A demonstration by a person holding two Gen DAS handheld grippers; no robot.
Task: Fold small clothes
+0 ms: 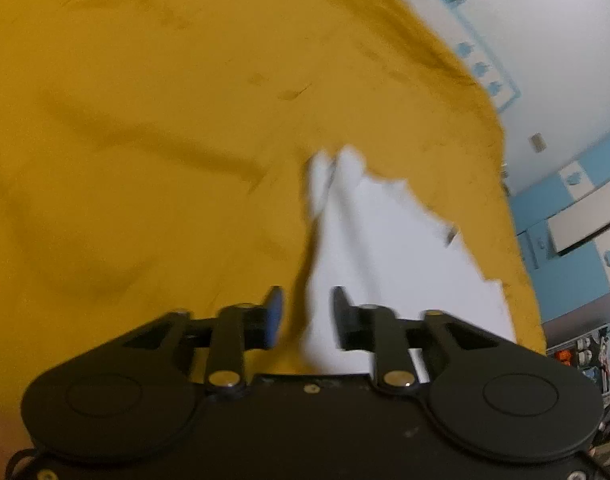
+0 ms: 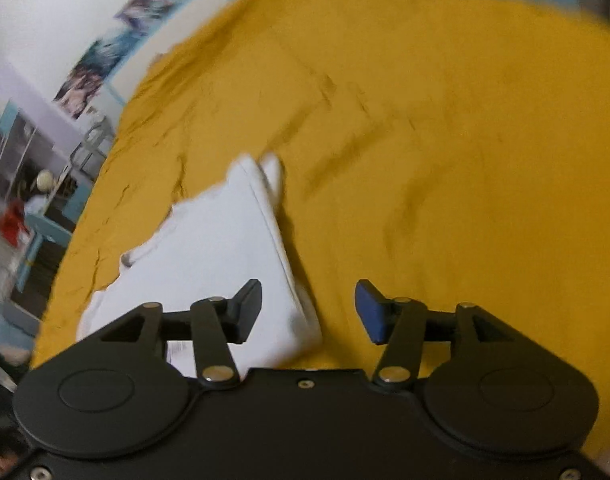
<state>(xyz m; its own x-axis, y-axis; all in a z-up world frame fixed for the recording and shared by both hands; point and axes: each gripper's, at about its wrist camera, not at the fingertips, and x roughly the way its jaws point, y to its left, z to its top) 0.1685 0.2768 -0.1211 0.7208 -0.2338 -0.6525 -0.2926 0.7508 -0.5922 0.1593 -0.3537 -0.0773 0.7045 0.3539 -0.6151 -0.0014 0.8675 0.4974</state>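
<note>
Left wrist view first: the left gripper point(image 1: 305, 316) is pointing down at a white garment point(image 1: 389, 272) lying on a mustard yellow sheet point(image 1: 145, 140), and the jaws are parted a moderate way with nothing clamped between them. The garment's left folded edge runs up from just below the gap between the fingers toward a bunched tip further up the sheet, so the cloth sits under the gap and over to the right finger's side, but the pads aren't pressing on it. Its right side has a ragged-looking outline against the yellow. The whole frame is pretty blurry. Off to the right there's a white wall point(image 1: 545, 40) with blue panels and some small pictures, too smeared to make out. Right wrist view: the right gripper point(image 2: 309, 312) is also spread apart, a bit wider than the other, and it's got hold of nothing either. Here the white garment point(image 2: 209, 256) lies mostly under the left finger and stretches away up and left, with its thick folded edge running down between the two fingers. The finger with the blue pad point(image 2: 371, 314) hangs over bare yellow sheet point(image 2: 445, 120). On the left edge there's a cluttered bit of room with shelves point(image 2: 29, 152) and posters point(image 2: 105, 56) on the wall, all blurred.
</note>
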